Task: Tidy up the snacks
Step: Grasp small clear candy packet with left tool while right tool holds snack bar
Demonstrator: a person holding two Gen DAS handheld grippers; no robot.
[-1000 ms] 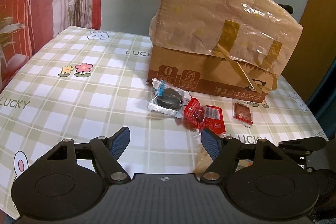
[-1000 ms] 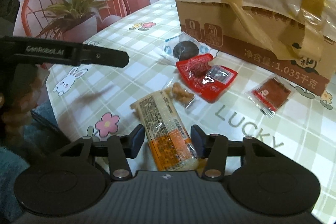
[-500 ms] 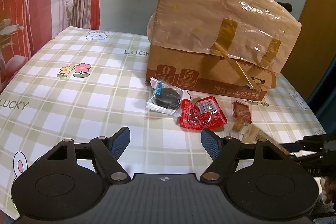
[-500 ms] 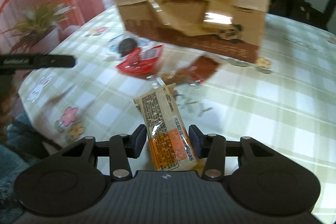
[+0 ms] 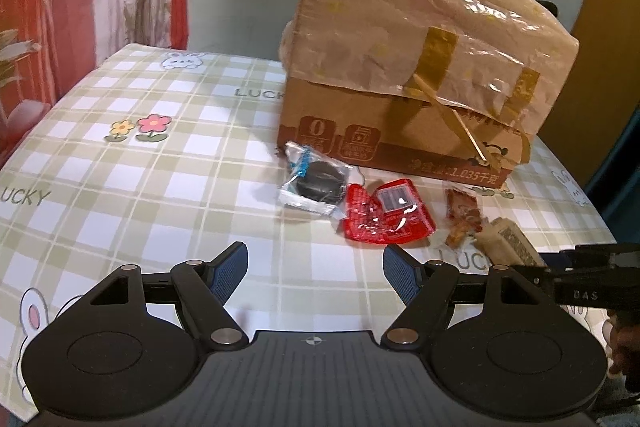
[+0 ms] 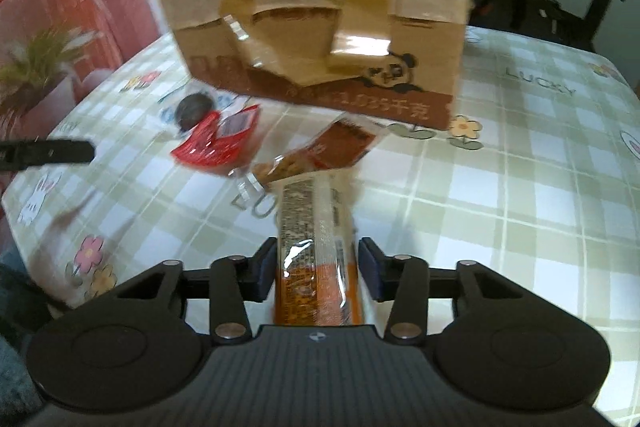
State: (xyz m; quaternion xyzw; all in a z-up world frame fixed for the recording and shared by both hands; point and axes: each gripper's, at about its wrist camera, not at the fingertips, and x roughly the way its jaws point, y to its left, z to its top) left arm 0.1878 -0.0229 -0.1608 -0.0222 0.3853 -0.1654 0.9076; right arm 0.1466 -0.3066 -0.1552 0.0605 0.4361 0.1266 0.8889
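Four small snack packets lie on the checked tablecloth (image 5: 120, 187) in the left wrist view, just in front of a taped cardboard box (image 5: 400, 147): a clear packet with a dark round biscuit (image 5: 316, 181), a red packet (image 5: 384, 215) touching it, a brown packet (image 5: 464, 211) further right, and the tip of a long bar packet (image 5: 504, 243) at the right edge. The left gripper (image 5: 314, 263) hangs over bare cloth, its jaws standing wide apart with nothing between them. A black bar of the other tool juts in at the right.

From the right wrist, the right gripper (image 6: 318, 267) has the long bar packet (image 6: 316, 247) between its jaws; they have just been closing, and the pads sit against its sides, gripping it. The packet's far end points at the brown packet (image 6: 332, 147), which lies against the box's (image 6: 320, 27) lower edge. The red packet (image 6: 216, 143) and the biscuit (image 6: 194, 109) lie to the left. This view is blurred.
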